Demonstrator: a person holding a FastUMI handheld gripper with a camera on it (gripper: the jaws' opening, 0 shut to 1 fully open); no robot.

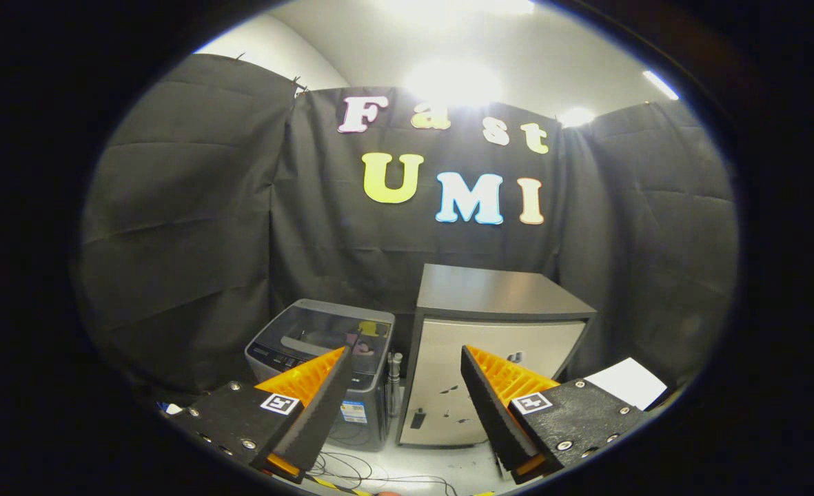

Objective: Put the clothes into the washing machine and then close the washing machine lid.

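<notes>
1 washing machine [324, 358], 1 grey cabinet [496, 344], 1 white paper sheet [627, 382], 1 hand-held gripper [404, 358] with 2 fingers spread apart

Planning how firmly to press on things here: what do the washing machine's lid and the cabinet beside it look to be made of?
The washing machine lid looks like dark, see-through smooth plastic or glass; shapes show through it. The cabinet looks like painted or brushed metal: flat grey top with a soft sheen, pale glossy door. The gripper hangs open before both, holding nothing.

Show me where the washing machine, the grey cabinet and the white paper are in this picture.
Washing machine [324, 329]: gripper view, on its closed see-through lid.
Grey cabinet [493, 291]: gripper view, on its flat top, right of the washer.
White paper [626, 382]: gripper view, on the sheet's middle, beyond the right finger.
Gripper [404, 358]: jaws open, nothing between them.
</notes>
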